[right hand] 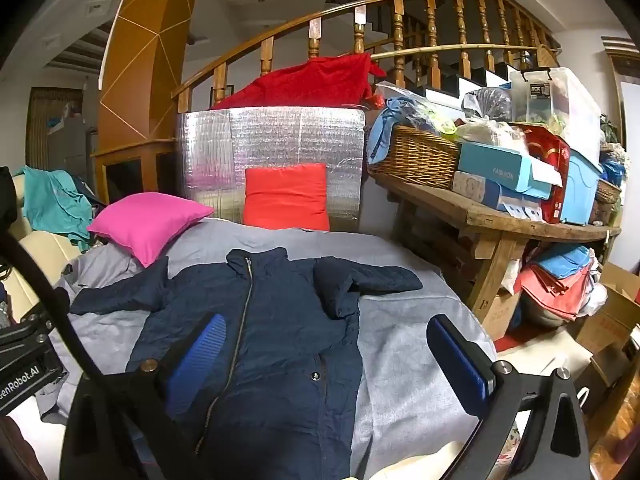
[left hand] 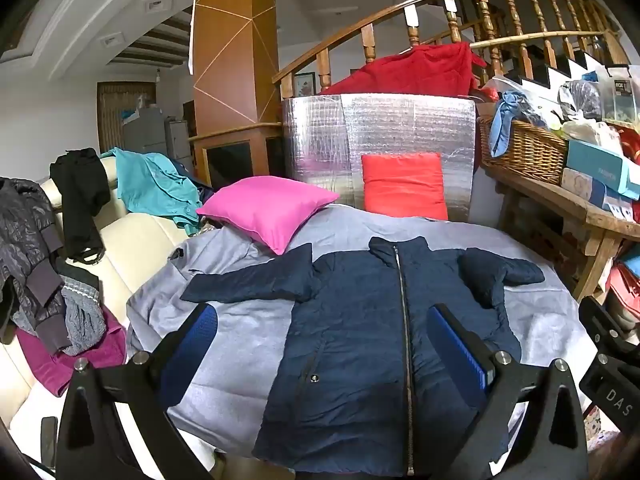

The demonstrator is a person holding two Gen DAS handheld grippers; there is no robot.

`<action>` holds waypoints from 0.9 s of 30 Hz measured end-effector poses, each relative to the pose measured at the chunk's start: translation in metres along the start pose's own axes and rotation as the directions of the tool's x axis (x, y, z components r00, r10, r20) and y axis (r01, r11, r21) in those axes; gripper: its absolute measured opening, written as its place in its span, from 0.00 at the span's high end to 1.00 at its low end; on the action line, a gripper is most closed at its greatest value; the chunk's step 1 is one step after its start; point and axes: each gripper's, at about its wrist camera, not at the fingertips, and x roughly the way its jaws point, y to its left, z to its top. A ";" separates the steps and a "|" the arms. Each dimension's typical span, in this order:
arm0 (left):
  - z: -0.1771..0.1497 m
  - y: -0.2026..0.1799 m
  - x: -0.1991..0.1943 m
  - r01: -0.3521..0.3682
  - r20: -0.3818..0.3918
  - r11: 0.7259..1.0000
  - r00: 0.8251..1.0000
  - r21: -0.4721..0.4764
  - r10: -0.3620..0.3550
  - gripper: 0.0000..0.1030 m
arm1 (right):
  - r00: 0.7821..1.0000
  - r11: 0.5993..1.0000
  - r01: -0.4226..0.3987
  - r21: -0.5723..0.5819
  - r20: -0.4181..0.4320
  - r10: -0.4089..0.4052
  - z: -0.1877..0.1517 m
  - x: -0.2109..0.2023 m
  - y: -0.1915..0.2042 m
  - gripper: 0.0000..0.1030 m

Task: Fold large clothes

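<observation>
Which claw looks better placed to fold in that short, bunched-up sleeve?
Probably the right claw. It hangs open over the navy jacket on the side where the bunched sleeve lies. The left claw hangs nearer the outstretched sleeve.

A curved wooden staircase railing rises behind a cluttered wooden table and orange pillar.
</observation>
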 end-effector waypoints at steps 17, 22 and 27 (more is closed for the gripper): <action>-0.002 -0.004 0.006 -0.006 -0.018 1.000 1.000 0.008 0.006 0.00 | 1.000 1.000 0.004 0.001 -0.007 -0.004 -0.009 0.001 0.006 0.01; -0.004 -0.005 0.011 -0.013 -0.023 1.000 1.000 0.009 0.013 0.00 | 1.000 1.000 0.000 0.005 -0.017 0.000 -0.002 0.009 -0.003 0.01; -0.004 -0.002 0.017 -0.022 -0.026 1.000 0.999 0.009 0.023 0.00 | 1.000 1.000 0.003 -0.005 -0.022 -0.003 -0.002 0.016 0.000 0.01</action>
